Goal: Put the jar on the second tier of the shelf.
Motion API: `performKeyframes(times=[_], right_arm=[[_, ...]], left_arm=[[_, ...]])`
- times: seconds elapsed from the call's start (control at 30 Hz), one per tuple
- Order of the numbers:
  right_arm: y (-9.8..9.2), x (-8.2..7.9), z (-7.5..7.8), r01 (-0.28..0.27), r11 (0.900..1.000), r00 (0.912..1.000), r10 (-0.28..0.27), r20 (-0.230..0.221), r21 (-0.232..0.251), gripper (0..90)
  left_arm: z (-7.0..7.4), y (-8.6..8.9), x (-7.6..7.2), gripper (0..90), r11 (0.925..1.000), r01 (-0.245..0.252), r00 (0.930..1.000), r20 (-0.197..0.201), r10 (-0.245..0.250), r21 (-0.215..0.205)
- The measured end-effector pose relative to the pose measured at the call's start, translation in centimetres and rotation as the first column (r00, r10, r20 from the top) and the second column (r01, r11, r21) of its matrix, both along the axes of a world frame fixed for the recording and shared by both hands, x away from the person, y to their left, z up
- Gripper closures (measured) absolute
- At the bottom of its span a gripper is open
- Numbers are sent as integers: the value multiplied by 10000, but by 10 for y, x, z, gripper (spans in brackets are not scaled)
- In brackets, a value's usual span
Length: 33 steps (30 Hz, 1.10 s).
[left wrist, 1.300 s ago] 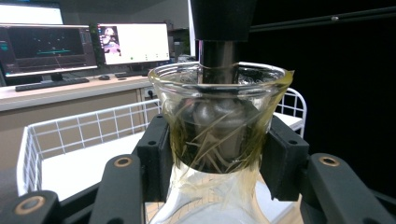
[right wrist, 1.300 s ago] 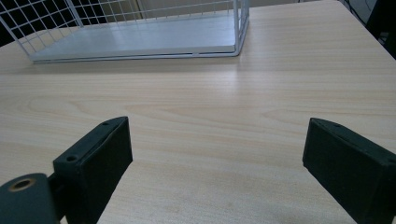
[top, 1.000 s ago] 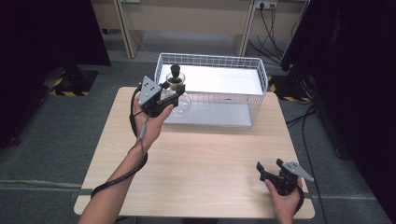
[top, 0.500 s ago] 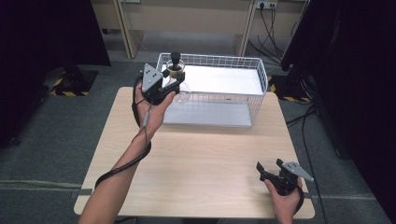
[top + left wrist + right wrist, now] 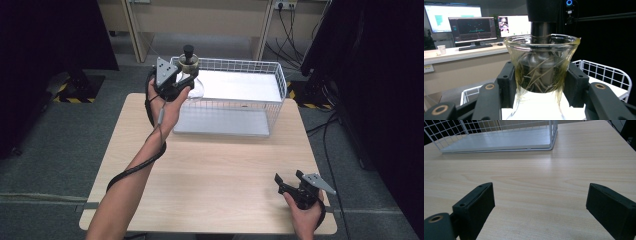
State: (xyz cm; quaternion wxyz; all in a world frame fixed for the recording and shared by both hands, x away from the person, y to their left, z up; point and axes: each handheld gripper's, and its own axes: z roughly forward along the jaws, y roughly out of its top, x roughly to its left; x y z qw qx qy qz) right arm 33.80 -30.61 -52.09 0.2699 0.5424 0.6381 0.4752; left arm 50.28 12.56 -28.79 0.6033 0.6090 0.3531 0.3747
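A clear glass flask (image 5: pixel 192 84) with a black stopper (image 5: pixel 188 51) hangs in the air over the left end of the white wire basket (image 5: pixel 280 85). My left gripper (image 5: pixel 179 81) is shut on its neck. In the left gripper view the two black jaws press on both sides of the flask's neck (image 5: pixel 541 72), below its flared rim, and the stopper (image 5: pixel 543 15) rises above it. My right gripper (image 5: pixel 288 178) rests open at the table's near right corner. Its jaws stand wide apart over bare wood, nothing between them (image 5: pixel 540 202).
The wooden table (image 5: pixel 220 170) holds the wire basket (image 5: pixel 496 142) at its far edge. Desks with monitors (image 5: pixel 471 27) stand beyond it. Dark curtains hang at both sides, with cables on the floor at the right.
My left gripper has lifted the flask up and away from me, from beside the basket's near left wall to above its left rim. The right gripper has stayed still.
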Motion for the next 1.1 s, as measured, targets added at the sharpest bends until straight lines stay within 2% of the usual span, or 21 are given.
performKeyframes(times=[0.17,0.73,0.93,1.1], right_arm=[[0,0,0,0,10000,10000,0,7,19,85],[-1,0,0,-32,10000,10000,32,-22,63,85],[-1,0,0,-58,10000,10000,58,3,57,85],[-1,0,0,-48,9999,10000,49,-35,128,85]], left_arm=[[2,-2,8,505,9998,-193,9998,-29,193,-82],[5,-12,35,504,9961,-847,9964,-48,849,244],[2,-16,48,504,9944,-1028,9942,-284,1034,238],[-2,-18,56,504,9927,-1124,9928,-370,1140,431]])
